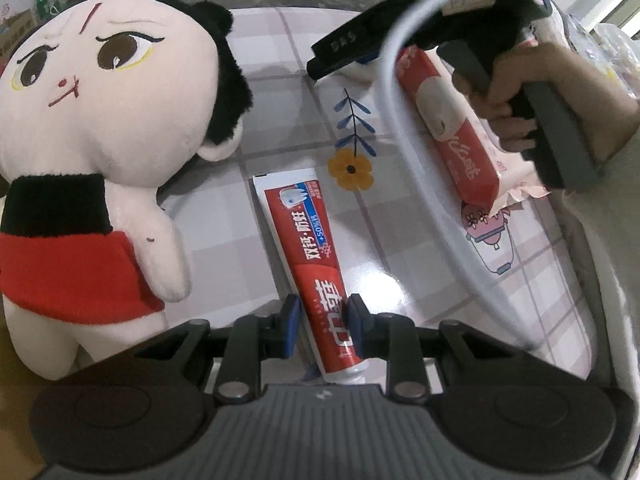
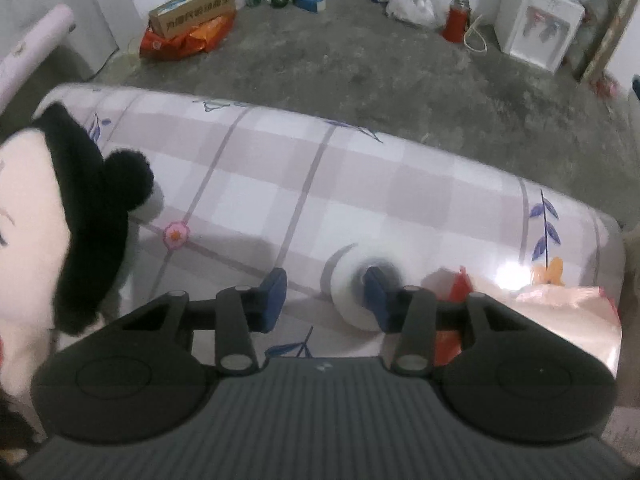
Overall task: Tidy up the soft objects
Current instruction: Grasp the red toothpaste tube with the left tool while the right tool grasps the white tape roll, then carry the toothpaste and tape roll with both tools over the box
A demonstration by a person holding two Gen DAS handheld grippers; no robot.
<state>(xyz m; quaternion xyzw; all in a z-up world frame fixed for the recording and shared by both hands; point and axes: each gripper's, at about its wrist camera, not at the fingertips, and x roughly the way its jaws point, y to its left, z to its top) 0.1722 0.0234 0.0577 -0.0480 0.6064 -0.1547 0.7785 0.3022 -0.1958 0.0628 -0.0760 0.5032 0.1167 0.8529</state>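
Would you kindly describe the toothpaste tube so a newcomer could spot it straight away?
Start at the big plush doll with black hair on the checked tablecloth. Just right of it lies the red and white toothpaste tube, between the blue pads of the left hand-held gripper. Unlike the pink wipes pack, it is slim and flat.

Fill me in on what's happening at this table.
A person is sorting soft items with hand-held tongs. The left tongs are closed on a red toothpaste tube lying on the checked tablecloth, beside a plush doll. The right tongs hang open above the cloth, one finger near a white roll. A red-and-pink wipes pack lies alongside.
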